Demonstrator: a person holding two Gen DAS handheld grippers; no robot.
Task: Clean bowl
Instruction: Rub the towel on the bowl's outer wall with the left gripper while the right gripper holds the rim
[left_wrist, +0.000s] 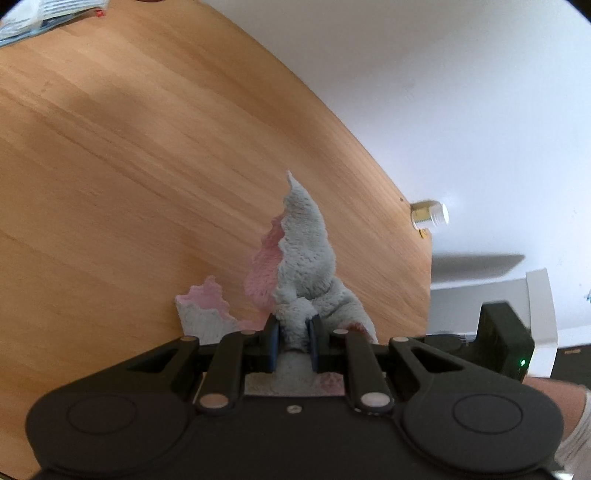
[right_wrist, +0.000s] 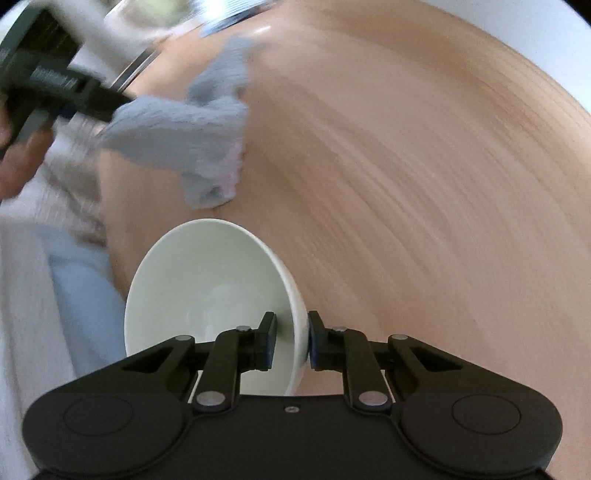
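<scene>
**Bowl and cloth held over wooden table**

Right gripper (right_wrist: 291, 341) clamps the rim of a white bowl (right_wrist: 207, 295), tilted on edge above the wooden table (right_wrist: 406, 184). Farther left, the left gripper (left_wrist: 293, 343) pinches a fluffy grey-and-pink cloth (left_wrist: 306, 254). Surroundings blur in the right wrist view.

Fluffy cloth (left_wrist: 306, 251), glossy smooth bowl (right_wrist: 207, 280), matt wooden table (left_wrist: 147, 147).

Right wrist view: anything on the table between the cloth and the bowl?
No. Only a short stretch of bare wooden table separates the cloth from the bowl; they do not touch.
</scene>
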